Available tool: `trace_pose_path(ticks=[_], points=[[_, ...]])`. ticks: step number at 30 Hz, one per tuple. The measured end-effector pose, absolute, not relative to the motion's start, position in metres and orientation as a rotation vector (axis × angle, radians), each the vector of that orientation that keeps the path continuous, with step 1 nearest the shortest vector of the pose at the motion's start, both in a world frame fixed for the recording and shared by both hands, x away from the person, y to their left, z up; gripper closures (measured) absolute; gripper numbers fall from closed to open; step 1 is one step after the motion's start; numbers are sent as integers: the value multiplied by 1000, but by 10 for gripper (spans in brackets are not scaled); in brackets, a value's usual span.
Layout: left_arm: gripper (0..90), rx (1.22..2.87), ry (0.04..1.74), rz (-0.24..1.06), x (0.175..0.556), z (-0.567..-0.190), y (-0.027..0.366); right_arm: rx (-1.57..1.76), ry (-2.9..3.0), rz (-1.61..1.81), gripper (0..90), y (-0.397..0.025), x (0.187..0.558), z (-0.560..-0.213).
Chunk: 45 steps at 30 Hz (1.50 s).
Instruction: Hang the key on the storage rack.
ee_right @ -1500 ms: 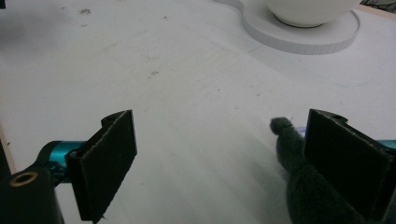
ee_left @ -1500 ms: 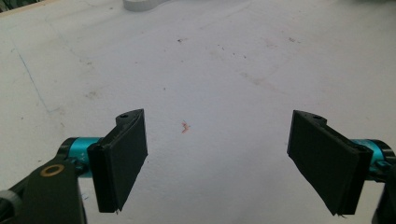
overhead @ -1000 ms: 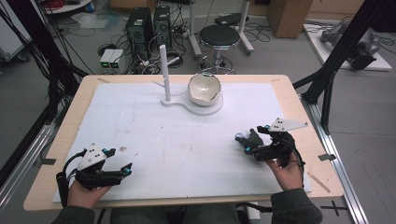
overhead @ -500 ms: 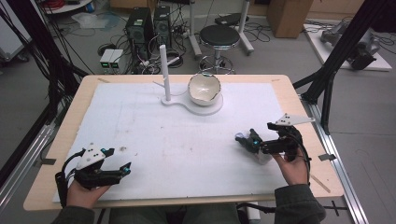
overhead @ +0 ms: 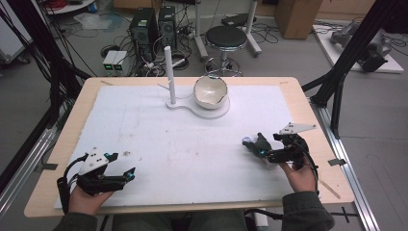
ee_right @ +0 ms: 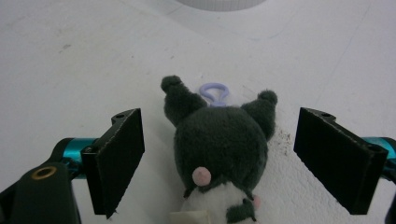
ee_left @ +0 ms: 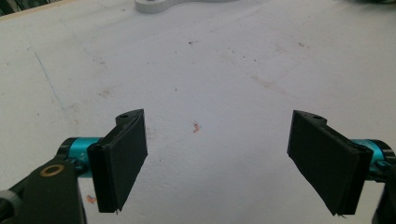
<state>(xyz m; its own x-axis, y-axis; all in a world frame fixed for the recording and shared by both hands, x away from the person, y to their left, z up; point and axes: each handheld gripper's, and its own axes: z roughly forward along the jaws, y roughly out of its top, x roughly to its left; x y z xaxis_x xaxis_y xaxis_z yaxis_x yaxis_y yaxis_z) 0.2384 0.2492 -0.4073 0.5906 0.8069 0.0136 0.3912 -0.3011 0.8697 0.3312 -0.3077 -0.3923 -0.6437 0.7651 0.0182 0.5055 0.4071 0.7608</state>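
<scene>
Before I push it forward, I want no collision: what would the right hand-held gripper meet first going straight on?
The plush toy. It lies between the open jaws of the right hand-held gripper, untouched by either. Beyond it, probably the white stand.

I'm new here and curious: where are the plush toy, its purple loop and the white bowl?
plush toy (ee_right: 219, 140), right gripper view, on its dark back.
purple loop (ee_right: 214, 92), right gripper view, on the ring.
white bowl (overhead: 210, 90), high view, on its inside wall.

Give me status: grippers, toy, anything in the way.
Left gripper open, idle over bare mat. Right gripper open, jaws either side of the plush toy, not touching. Toy lies flat on the mat. Nothing between jaws and toy.
</scene>
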Motion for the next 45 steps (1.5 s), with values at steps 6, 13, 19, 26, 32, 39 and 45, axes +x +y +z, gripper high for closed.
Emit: trace_pose_path(ticks=[6, 13, 19, 26, 32, 39, 45], points=[[202, 1917, 960, 580, 239, -407, 249, 1108, 2356, 1044, 172, -307, 332, -398], [202, 1920, 957, 576, 239, -408, 249, 1112, 2391, 1001, 202, -307, 335, -404], [202, 1924, 956, 577, 239, -408, 249, 1134, 2402, 992, 229, -309, 337, -408], [202, 1925, 957, 577, 239, -408, 248, 1161, 2424, 969, 257, -311, 340, -413], [202, 1925, 956, 576, 239, -408, 247, 1178, 2448, 965, 301, -311, 341, -417], [202, 1925, 955, 576, 239, -408, 246, 1200, 2457, 985, 351, -311, 342, -419], [202, 1924, 957, 577, 239, -408, 247, 1206, 2460, 995, 392, -313, 342, -419]])
